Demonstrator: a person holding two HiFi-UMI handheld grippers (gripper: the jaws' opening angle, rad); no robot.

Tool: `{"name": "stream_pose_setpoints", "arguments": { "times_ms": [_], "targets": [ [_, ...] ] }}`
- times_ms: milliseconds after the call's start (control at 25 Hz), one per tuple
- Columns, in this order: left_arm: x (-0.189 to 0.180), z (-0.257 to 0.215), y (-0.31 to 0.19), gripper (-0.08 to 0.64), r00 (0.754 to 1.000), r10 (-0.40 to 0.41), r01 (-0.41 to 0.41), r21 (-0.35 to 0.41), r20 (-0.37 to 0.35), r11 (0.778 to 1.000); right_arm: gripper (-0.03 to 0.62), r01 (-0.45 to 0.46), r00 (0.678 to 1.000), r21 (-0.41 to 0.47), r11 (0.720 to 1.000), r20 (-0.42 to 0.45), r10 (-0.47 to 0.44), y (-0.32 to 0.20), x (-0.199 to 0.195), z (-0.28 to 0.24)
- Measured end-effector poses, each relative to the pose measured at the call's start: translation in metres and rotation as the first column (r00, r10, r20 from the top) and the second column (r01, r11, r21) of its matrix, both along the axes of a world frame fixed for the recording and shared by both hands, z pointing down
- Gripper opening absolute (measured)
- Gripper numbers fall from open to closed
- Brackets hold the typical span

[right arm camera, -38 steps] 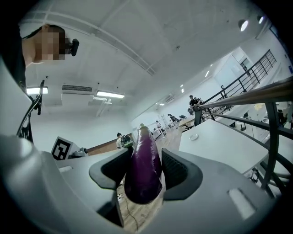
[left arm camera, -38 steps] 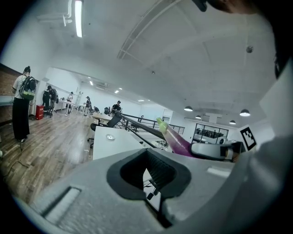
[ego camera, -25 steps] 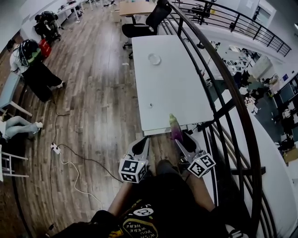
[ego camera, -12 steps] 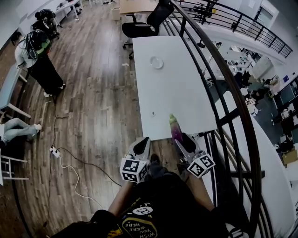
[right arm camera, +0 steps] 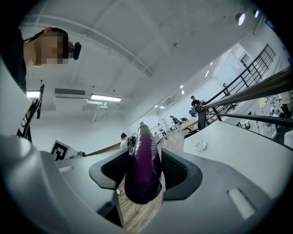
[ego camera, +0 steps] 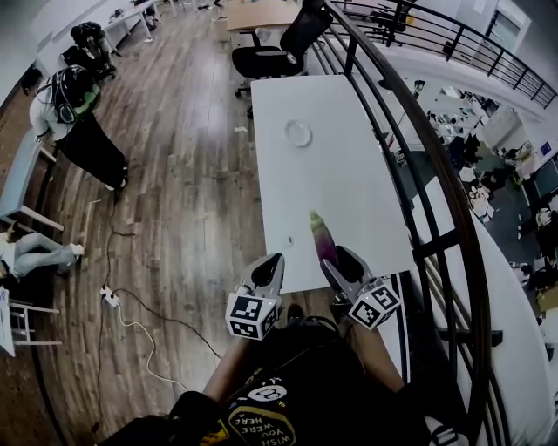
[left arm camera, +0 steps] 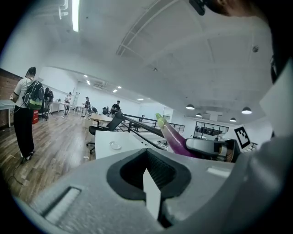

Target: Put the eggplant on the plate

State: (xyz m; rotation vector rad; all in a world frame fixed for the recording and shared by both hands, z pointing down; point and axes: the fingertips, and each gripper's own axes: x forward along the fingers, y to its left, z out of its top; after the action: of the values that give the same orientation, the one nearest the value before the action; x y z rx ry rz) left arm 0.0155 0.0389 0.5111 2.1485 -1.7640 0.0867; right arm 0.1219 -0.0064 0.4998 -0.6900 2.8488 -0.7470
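Eggplant sits clamped between jaws of the right hand-held gripper.

Bright, even light is thrown down from ceiling strip lights; edges are bent by fisheye distortion, corners blacked out.
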Motion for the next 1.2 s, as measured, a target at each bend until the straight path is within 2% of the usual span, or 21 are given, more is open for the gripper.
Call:
{"name": "stream_pose_setpoints", "arguments": {
  "times_ms": [280,640,880,1200],
  "targets": [
    [-0.007,0.005,-0.041,0.005,0.999,0.037,-0.036,-0.013,0.023,0.999,0.224,-0.021,1.000,-0.029,0.999,-0.017,0.021,-0.037,-0.011,0.010],
    [-0.048,0.009,-0.087,0.005,0.991,0.132,-0.131,-0.025,0.023,0.991,0.224,-0.093,0.994,-0.053,0.994,-0.058,0.090,-0.067,-0.053,0.023],
    [-0.084,0.015,-0.119,0.005,0.968,0.252,-0.251,-0.040,0.011,0.967,0.224,-0.178,0.979,-0.019,0.984,-0.100,0.175,-0.095,-0.093,0.026],
    [-0.114,0.025,-0.146,0.005,0.938,0.347,-0.347,-0.059,-0.018,0.936,0.224,-0.275,0.955,-0.034,0.961,-0.127,0.269,-0.110,-0.120,0.040]
  ]
}}
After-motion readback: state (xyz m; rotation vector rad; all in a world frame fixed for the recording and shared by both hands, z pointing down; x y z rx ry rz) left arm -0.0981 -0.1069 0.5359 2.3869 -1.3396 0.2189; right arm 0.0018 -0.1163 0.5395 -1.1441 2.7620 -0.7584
